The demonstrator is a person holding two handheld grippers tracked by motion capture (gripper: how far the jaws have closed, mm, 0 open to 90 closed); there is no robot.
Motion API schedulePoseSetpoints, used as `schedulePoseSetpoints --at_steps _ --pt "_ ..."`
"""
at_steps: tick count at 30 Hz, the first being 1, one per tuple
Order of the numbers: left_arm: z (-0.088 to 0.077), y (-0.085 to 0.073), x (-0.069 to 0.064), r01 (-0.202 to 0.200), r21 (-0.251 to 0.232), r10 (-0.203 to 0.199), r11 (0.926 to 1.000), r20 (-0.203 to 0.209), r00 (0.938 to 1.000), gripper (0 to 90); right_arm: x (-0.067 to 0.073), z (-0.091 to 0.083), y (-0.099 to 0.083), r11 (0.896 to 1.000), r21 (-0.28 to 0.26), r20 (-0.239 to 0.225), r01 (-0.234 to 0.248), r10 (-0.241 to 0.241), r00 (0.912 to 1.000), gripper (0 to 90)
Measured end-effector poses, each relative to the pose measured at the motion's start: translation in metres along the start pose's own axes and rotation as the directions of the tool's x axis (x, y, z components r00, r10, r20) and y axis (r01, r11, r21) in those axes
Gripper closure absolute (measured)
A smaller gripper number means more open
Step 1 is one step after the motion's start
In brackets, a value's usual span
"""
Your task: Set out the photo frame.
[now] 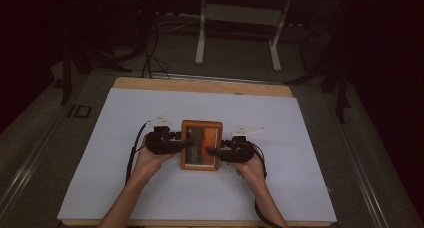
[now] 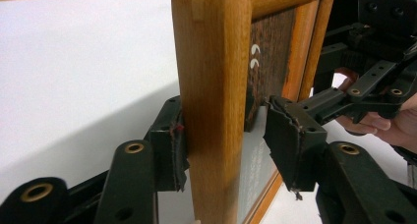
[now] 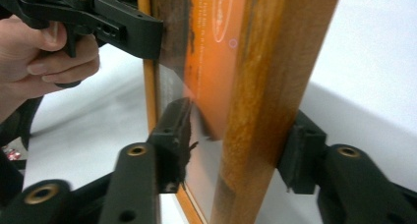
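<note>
Forearms of ours enter from the near edge of the white sheet point(image 1: 150, 198) covering the table. On the left, our left gripper point(image 1: 186, 142) straddles the left side of the wooden picture frame point(image 1: 201, 145); one pad touches the wood, the other stands off the glass, so its jaws are open. That frame sits at the sheet's middle. On the right, our right gripper point(image 1: 214, 151) straddles the right side, jaws open too, pads just clear.

Wooden picture frame point(image 2: 216, 86) edge between parted jaws; one jaw touching, other clear.
</note>
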State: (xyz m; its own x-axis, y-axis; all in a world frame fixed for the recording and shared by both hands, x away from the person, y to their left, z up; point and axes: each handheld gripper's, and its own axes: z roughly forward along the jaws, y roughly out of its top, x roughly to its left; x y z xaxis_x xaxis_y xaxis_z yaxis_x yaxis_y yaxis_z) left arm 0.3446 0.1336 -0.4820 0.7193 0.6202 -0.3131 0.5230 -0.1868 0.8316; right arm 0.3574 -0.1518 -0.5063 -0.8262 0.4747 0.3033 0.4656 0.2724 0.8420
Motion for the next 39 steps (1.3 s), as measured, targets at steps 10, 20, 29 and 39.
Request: schedulePoseSetpoints --at_steps 10,20,29,39 --pt "-0.003 0.0 0.002 0.006 -0.002 -0.006 1.0 0.0 1.0 46.7 0.002 -0.001 0.001 0.999 0.022 0.011 0.024 -0.025 0.9996 41.8" --pt "-0.011 0.004 -0.001 -0.012 0.0 0.012 0.9999 -0.027 0.9996 46.7 0.005 -0.01 0.006 0.999 0.028 0.05 0.045 -0.046 0.9977 39.5" --pt "-0.021 0.007 0.001 -0.001 -0.017 0.0 0.9999 -0.05 0.9988 46.3 0.004 -0.025 0.012 0.998 0.016 0.082 0.053 -0.054 0.9952 37.7" --pt "-0.033 0.012 -0.001 -0.009 -0.021 0.008 0.9997 -0.049 0.9988 46.3 0.0 -0.047 0.016 0.999 0.001 0.078 0.049 -0.049 0.9957 36.9"
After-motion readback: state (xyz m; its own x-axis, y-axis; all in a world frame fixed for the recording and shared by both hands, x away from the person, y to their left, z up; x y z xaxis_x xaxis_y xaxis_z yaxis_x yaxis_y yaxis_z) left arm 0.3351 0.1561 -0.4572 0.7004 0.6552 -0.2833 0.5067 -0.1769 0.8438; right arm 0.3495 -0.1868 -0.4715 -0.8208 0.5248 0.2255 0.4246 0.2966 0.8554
